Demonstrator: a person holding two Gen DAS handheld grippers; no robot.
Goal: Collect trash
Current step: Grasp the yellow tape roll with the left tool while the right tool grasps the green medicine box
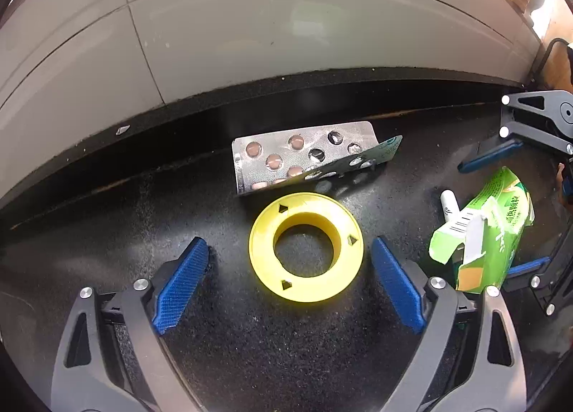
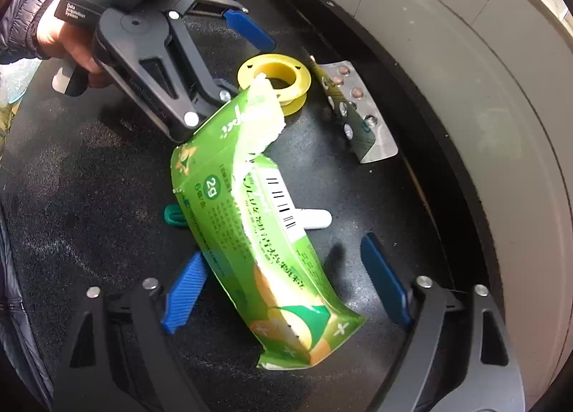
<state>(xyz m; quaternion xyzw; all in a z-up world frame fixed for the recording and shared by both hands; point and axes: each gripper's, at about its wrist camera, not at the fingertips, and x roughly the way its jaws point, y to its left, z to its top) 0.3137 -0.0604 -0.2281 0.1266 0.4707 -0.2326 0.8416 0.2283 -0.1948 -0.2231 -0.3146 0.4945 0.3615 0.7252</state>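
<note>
L claw is spread wide over the yellow ring, w/ one blue pad on each side of it & clear black surface between pads & ring, so nothing gripped. R claw also stands apart, straddling the green packet; the left pad sits just beside the packet's edge, the right pad is clear of it, no squeeze visible.

Green packet: torn open at its top end, crumpled, lying flat on the black tabletop, barcode patch facing up. Under it, crosswise, a white tube pokes out one side & a green cap shows at the other; can't tell if they're one item. In the L view the packet lies just right of the L claw's right finger, w/ the R claw around it.

Yellow ring: flat on the tabletop, hollow centre, near the packet's torn end. Just beyond it, two blister strips lie overlapped, one silver face up w/ pinkish pills & some popped cells, the other tilted across it showing a green printed back.

Past the strips the tabletop's dark rim meets a pale tiled floor. In the R view a hand in a dark puffy sleeve holds the L claw's handle.
</note>
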